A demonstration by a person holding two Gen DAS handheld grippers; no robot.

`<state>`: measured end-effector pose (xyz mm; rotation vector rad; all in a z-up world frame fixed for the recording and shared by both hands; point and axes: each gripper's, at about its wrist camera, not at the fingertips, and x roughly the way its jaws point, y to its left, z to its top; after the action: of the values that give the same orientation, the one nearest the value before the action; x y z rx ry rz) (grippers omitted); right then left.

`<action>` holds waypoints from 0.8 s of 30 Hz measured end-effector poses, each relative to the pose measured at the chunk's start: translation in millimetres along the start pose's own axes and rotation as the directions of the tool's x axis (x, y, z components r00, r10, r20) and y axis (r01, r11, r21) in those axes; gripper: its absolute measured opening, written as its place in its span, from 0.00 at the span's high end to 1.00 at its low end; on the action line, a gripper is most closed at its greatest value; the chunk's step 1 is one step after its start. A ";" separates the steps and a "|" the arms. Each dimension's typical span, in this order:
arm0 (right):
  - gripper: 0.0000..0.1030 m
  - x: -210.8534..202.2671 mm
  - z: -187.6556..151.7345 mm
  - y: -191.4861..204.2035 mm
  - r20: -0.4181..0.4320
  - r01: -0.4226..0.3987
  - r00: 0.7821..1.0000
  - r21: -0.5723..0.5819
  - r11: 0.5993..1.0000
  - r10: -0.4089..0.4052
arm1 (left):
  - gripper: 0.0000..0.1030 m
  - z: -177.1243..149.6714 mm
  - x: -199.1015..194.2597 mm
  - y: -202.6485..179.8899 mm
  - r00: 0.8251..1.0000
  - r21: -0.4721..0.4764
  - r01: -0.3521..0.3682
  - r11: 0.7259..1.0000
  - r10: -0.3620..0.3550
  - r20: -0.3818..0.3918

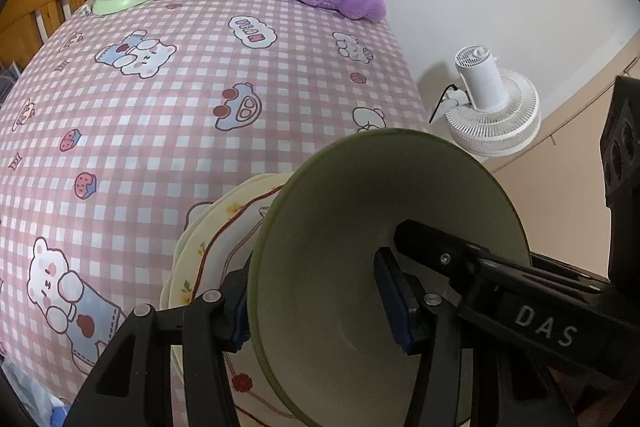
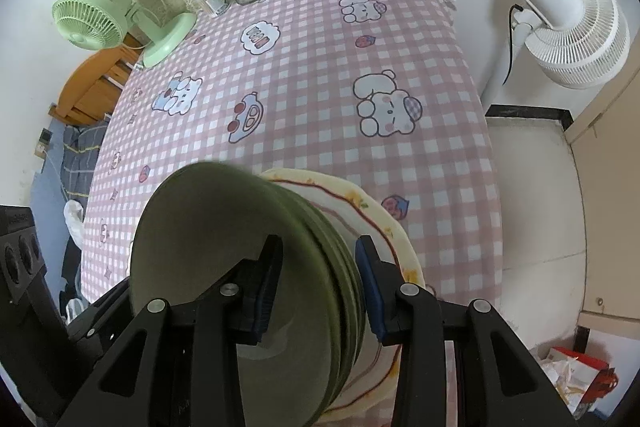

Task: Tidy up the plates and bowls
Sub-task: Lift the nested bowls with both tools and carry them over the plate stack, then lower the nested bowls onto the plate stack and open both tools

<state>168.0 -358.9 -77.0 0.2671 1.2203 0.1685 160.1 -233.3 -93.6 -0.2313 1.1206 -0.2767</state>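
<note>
Green bowls point(image 2: 224, 247) on edge, pinched between both hand-held grippers, left point(image 1: 316, 311) and right point(image 2: 320, 291), above cream plates point(image 2: 376, 223).

You have a stack of olive-green bowls point(image 2: 248, 267) tipped on edge, their pale insides facing left and their rims point(image 1: 360, 227) standing nearly upright. Just beside the stack, to its right, lie cream plates point(image 2: 384, 239) with a red line border and small yellow flowers, resting flat on the pink checked worktop point(image 2: 312, 99) and partly hidden behind the bowls.
</note>
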 end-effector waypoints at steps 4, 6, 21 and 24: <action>0.60 4.9 0.6 -4.5 -0.014 -0.039 0.999 0.011 0.999 0.039 | 0.48 -0.9 1.0 0.7 1.000 -0.006 -0.001 1.000 0.001 -0.001; 0.60 5.4 1.3 -5.4 -0.015 -0.048 0.999 0.010 0.999 0.048 | 0.44 -1.8 1.8 2.1 1.000 -0.020 -0.007 1.000 0.007 -0.006; 0.25 -33.1 -7.6 6.6 0.126 0.011 0.992 -0.048 0.999 -0.005 | 0.12 -8.3 -44.2 6.9 0.990 -0.008 -0.075 0.997 0.076 0.121; 0.25 -51.1 -12.8 20.7 0.204 0.074 0.977 -0.058 0.996 -0.061 | 0.10 -6.6 -58.9 10.1 0.983 0.028 -0.075 0.997 0.070 0.172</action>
<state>139.0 -351.4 -28.9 0.1802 1.0185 0.1191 131.1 -204.5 -49.5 -0.1793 0.9518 -0.2074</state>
